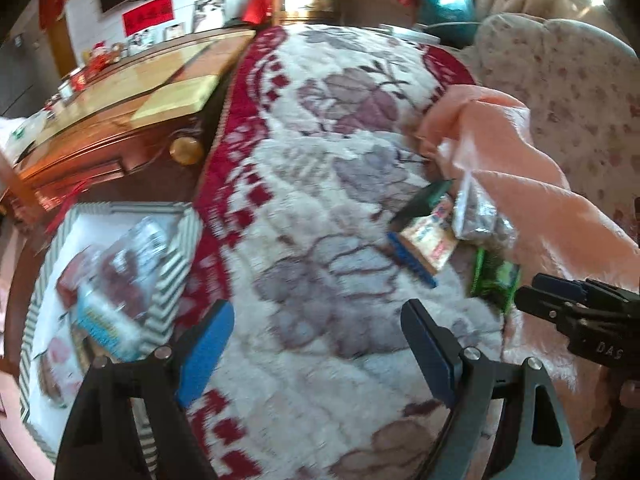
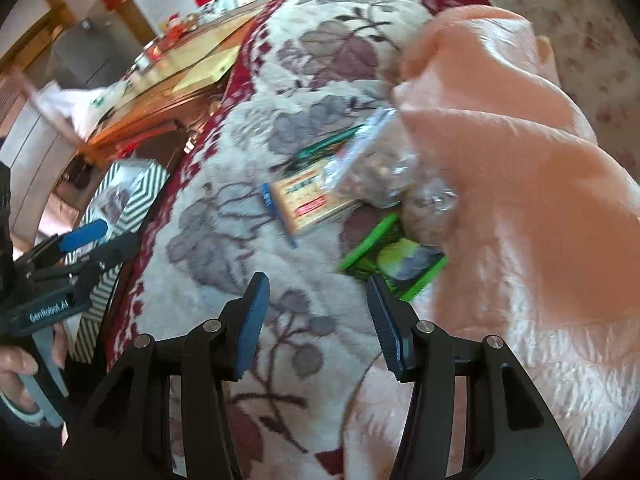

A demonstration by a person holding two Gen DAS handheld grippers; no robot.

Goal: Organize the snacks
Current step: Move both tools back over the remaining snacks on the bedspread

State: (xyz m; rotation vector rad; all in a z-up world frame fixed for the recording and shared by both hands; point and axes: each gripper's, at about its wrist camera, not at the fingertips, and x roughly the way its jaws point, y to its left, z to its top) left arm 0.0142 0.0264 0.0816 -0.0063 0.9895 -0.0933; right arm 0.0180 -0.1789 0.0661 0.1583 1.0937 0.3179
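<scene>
Roughly midway: several snacks already sit in your striped box (image 1: 176,264).
Both left gripper (image 1: 316,344) and right gripper (image 2: 316,320) hold spread, empty jaws; green packet (image 2: 394,264), cracker pack (image 2: 312,200) and clear bag (image 2: 380,168) remain on the blanket (image 2: 248,120).

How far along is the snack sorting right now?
Partly done: the striped box already holds several packets. Nothing is in hand; the left gripper and right gripper are both open. Left on the blanket: the green packet, the blue-edged packet, the clear bag and a dark green packet.
</scene>
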